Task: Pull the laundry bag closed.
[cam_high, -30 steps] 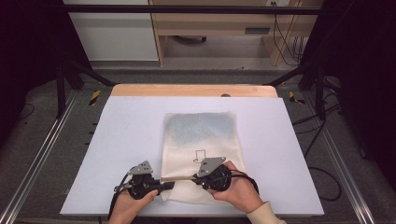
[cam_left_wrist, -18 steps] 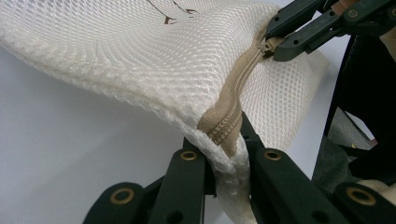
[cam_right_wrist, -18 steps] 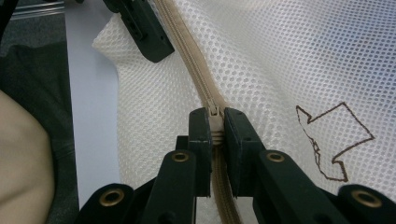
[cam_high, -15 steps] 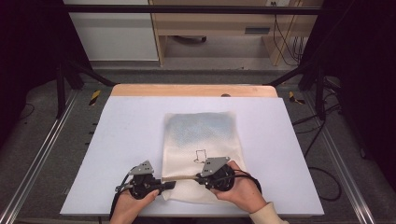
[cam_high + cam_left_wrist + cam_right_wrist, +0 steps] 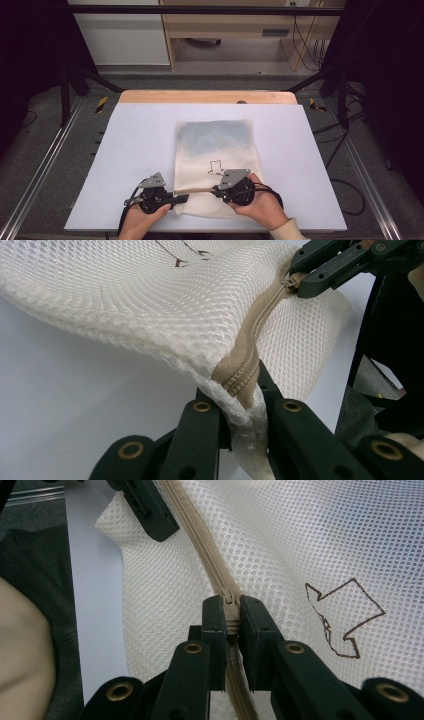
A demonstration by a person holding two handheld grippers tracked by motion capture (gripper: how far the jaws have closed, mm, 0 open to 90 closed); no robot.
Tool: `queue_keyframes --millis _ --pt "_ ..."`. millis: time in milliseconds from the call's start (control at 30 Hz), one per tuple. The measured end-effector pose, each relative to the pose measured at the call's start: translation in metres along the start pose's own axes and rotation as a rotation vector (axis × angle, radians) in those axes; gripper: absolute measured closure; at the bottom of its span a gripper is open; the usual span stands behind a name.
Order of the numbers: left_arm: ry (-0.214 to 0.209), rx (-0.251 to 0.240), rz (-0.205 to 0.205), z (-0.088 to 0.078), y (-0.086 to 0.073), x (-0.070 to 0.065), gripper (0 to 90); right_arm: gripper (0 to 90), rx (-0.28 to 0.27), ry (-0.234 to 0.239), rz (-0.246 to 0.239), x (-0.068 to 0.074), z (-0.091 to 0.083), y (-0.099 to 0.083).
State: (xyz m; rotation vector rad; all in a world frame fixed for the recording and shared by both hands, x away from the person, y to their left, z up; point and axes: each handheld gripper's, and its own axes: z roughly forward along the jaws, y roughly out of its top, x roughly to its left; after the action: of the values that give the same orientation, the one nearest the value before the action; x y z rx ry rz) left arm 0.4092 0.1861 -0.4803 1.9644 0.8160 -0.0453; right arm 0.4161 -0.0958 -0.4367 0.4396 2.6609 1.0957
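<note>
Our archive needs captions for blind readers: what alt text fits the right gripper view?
The right gripper is shut on the zip pull of a white mesh bag. The beige zip runs up to the left gripper.

White table (image 5: 125, 150) under a flat mesh bag (image 5: 217, 145)

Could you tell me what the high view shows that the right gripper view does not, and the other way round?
The high view alone takes in the whole white table, the wooden edge at its far side, both hands and the full mesh bag. The right gripper view alone shows, close up, the right gripper pinching the zipper pull on the beige zipper. Both show the bag, its brown outline drawing and the left gripper clamped on the bag's zipper end.
</note>
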Motion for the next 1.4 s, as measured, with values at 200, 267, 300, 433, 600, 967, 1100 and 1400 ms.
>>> queue_keyframes --millis 200,267,300,433,600,967,1100,1400 --pt "0.0 0.002 0.002 0.0 0.0 -0.001 84.5 82.2 -0.004 -0.003 0.006 0.002 0.001 -0.002" --pt "-0.003 0.0 0.002 -0.001 0.0 -0.001 84.5 82.1 -0.011 -0.003 0.009 0.001 -0.001 -0.003" --pt "-0.003 0.0 0.002 -0.001 0.0 -0.001 84.5 82.1 -0.014 -0.004 0.01 0.002 -0.001 -0.004" --pt "-0.002 0.004 0.001 0.0 0.0 -0.001 84.6 82.2 -0.017 -0.009 0.007 0.003 -0.001 -0.005" --pt "-0.003 0.006 0.004 0.001 0.0 -0.001 84.5 82.2 -0.019 -0.012 0.003 0.004 -0.002 -0.007" --pt "-0.005 0.01 0.008 0.001 0.0 -0.002 84.5 82.1 -0.022 -0.015 0.003 0.004 -0.004 -0.009" --pt "-0.006 0.011 0.011 0.001 0.0 -0.002 84.4 82.1 -0.026 -0.014 0.005 0.004 -0.006 -0.01" --pt "-0.006 0.013 0.013 0.001 0.0 -0.002 84.4 82.1 -0.022 -0.02 0.007 0.004 -0.008 -0.013"
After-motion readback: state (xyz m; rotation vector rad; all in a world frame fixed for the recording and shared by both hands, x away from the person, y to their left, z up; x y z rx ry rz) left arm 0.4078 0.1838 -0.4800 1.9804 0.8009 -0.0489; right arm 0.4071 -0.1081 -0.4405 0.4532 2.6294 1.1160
